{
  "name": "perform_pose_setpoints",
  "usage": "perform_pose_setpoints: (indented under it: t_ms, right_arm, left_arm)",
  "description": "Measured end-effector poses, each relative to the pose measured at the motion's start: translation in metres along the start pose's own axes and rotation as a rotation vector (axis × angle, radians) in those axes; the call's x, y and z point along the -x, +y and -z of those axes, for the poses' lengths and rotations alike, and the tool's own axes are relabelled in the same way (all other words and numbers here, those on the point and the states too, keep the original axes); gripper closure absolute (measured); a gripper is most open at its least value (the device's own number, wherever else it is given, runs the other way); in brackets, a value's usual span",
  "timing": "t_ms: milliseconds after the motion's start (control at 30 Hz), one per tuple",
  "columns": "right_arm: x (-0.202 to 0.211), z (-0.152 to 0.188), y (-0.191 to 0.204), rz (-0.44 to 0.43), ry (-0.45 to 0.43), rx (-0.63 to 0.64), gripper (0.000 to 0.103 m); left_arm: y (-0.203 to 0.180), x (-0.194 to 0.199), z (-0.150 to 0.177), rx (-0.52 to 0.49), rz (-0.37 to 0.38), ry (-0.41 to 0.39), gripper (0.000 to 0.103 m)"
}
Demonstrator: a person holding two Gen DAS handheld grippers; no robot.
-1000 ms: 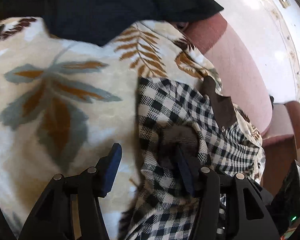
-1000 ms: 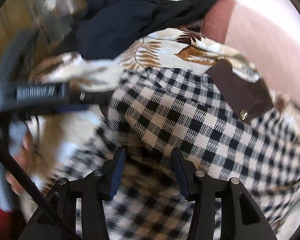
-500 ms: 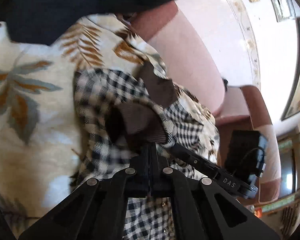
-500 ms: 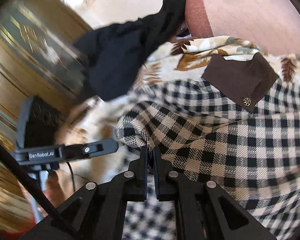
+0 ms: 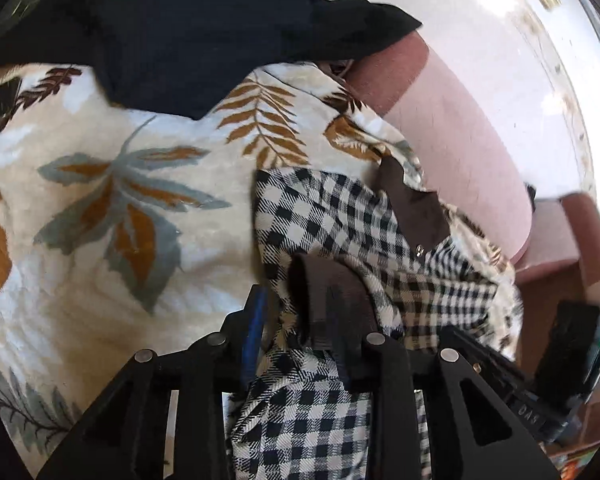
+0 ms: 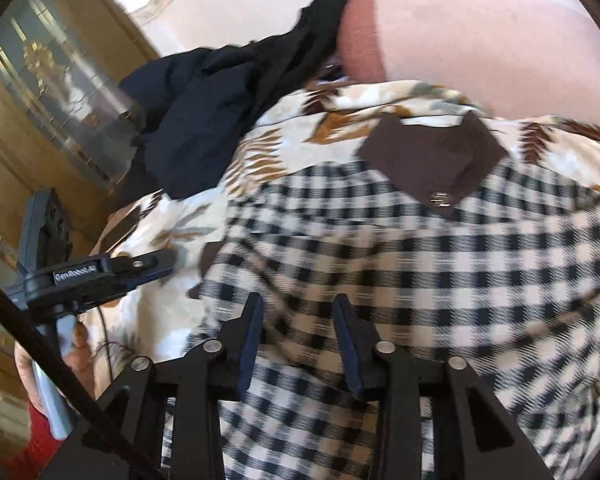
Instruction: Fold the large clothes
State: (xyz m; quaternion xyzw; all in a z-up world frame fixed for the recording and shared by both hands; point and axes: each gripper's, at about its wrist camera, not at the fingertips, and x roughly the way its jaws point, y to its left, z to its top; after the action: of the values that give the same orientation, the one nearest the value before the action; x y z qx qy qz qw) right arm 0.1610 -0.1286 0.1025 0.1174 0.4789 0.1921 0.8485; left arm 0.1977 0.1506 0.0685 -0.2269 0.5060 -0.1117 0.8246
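Note:
A black-and-white checked garment with a brown collar flap lies bunched on a leaf-patterned blanket. My left gripper is open, its fingers straddling a brown cuff fold of the garment. In the right wrist view the checked garment fills the lower half, with the brown flap above. My right gripper is open, fingers resting over the checked cloth. The left gripper's body shows at the left of that view.
A dark navy garment lies heaped at the far end of the blanket, also in the right wrist view. A pink sofa back runs along the right. A glass cabinet stands at the left.
Both grippers were shut on the checked cloth half a second ago and have now opened. The cloth has dropped back onto the blanket.

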Motion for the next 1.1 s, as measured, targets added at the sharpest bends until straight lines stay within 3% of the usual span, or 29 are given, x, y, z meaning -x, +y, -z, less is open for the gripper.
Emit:
perform_pose_setpoints:
  t_ms: [133,267,367,433,500,667,833,900,1000,1067,1100]
  right_arm:
    - [-0.052,-0.01,0.011,-0.011,0.072,-0.029,0.07]
    - [-0.113,-0.009,0.025,0.017,0.157,-0.007,0.07]
    - [-0.118,-0.01,0.03,0.037,0.114,-0.017,0.071]
    - [-0.104,-0.013,0.022,0.018,0.105,-0.052,0.071]
    - [-0.079,-0.015,0.013,0.043,0.028,-0.055,0.071]
    - [-0.008,-0.01,-0.046,0.152,-0.069,-0.107,0.071]
    - [0.024,0.005,-0.133,0.398,-0.013,-0.183,0.071]
    - [0.048,0.01,-0.168,0.481,-0.05,-0.252,0.071]
    - [0.085,0.012,-0.195,0.425,-0.153,-0.364,0.069]
    - [0.099,0.008,-0.2,0.399,-0.192,-0.384,0.052]
    - [0.1,0.004,-0.198,0.392,-0.197,-0.374,0.05]
  left_arm:
    - [0.004,-0.009,0.006,0.0,-0.058,0.035,0.075]
    - [0.015,-0.006,0.003,0.031,-0.077,0.015,0.075]
    - [0.016,-0.008,0.003,0.032,-0.091,0.014,0.075]
    - [0.015,-0.009,0.005,0.026,-0.085,0.02,0.075]
    - [0.01,-0.01,0.008,0.012,-0.067,0.015,0.074]
    - [-0.012,-0.023,0.019,-0.078,-0.063,0.016,0.058]
    - [-0.021,-0.055,0.031,-0.127,-0.123,0.08,0.058]
    - [-0.024,-0.064,0.035,-0.148,-0.16,0.088,0.057]
    - [-0.028,-0.066,0.037,-0.171,-0.182,0.08,0.054]
    - [-0.029,-0.067,0.038,-0.175,-0.192,0.076,0.053]
    - [-0.029,-0.068,0.039,-0.175,-0.194,0.073,0.053]
